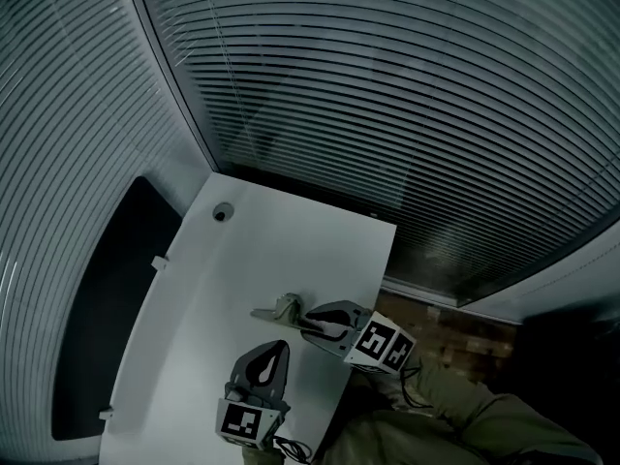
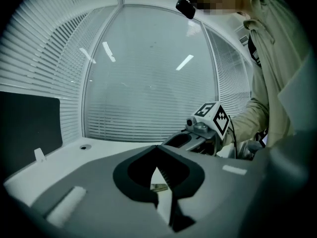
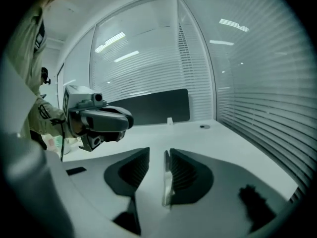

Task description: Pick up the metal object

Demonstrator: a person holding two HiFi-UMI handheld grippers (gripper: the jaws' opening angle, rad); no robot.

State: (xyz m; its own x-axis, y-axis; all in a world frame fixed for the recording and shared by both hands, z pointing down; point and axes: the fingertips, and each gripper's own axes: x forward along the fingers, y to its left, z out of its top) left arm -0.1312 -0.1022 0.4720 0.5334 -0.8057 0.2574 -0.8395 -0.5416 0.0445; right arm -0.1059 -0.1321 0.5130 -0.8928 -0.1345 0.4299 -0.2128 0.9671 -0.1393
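Lying on the white table (image 1: 254, 252), a bit below centre in the head view, the metal piece (image 1: 279, 308) sits right at the tips of the right gripper (image 1: 308, 320), which comes in from the lower right w/ its marker cube (image 1: 383, 345) behind. In the right gripper view the piece shows as a thin bright strip, edge-on, against the jaw on the right of the frame; the other jaw stands clear of it w/ a gap between, so the grip is released, not clamped. Left gripper (image 1: 281, 349) sits at bottom centre, near the right one but apart, tips pointing up-frame; its own view shows the jaws pinched together at the tips, nothing btwn them. Small round hole (image 1: 222, 212) near the table's top-left corner. Blinds (image 1: 387, 85) fill the upper frame; dark panel (image 1: 107, 308) runs along the table's left edge.
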